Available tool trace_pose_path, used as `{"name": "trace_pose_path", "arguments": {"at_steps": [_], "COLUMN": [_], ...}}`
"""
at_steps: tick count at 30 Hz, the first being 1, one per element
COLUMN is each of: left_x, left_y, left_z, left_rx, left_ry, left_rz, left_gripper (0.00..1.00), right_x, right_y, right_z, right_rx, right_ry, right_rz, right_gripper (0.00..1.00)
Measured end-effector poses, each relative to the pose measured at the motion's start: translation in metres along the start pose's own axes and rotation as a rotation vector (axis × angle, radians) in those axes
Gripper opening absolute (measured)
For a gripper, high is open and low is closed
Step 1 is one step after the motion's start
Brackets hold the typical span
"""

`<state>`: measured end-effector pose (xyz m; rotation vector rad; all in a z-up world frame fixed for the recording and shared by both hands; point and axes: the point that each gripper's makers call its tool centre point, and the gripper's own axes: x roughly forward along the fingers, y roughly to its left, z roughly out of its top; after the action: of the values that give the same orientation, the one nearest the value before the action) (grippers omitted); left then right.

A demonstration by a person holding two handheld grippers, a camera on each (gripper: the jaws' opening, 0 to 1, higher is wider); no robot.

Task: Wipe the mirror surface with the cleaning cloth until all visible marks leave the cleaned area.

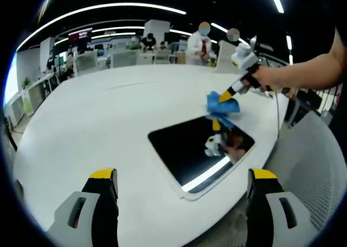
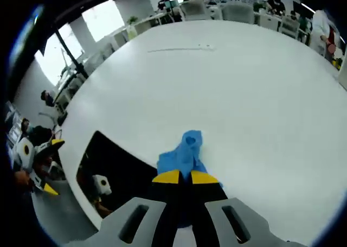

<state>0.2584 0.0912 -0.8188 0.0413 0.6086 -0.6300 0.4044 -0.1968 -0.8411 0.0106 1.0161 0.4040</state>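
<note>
At the mirror's (image 1: 200, 154) far edge on the white bench (image 1: 97, 127), right tongs (image 2: 180, 177) clamp the soft, light blue cloth (image 2: 184, 152) by its bunched middle; left tongs (image 1: 181, 190) hover open, empty.

- Open-plan office / lab-type workspace.
- Long LED ceiling strips (image 1: 108, 9) curve overhead.
- Rows of desks w/ monitors (image 1: 80, 35) beyond the far edge of the big white surface (image 1: 97, 127); people seated there (image 1: 147, 40).
- Person in white coat (image 1: 198, 45) standing at back.
- Bright windows (image 2: 100, 19) along one wall.
</note>
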Motion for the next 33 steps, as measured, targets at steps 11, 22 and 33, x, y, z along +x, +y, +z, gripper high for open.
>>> {"name": "trace_pose_path", "arguments": {"at_steps": [11, 22, 33], "left_x": [0.000, -0.005, -0.012], "left_y": [-0.001, 0.007, 0.007], "left_z": [-0.002, 0.005, 0.006], "left_rx": [0.004, -0.019, -0.022], "left_ry": [0.012, -0.036, -0.050], "left_rz": [0.000, 0.042, 0.057], "left_gripper": [1.00, 1.00, 1.00], "right_x": [0.000, -0.059, -0.121], "right_y": [-0.067, -0.043, -0.046], "right_z": [-0.040, -0.069, -0.118], "right_rx": [0.224, -0.156, -0.188], "right_ry": [-0.050, -0.219, -0.308], "right_rz": [-0.129, 0.004, 0.027], "right_gripper": [0.01, 0.55, 1.00]}}
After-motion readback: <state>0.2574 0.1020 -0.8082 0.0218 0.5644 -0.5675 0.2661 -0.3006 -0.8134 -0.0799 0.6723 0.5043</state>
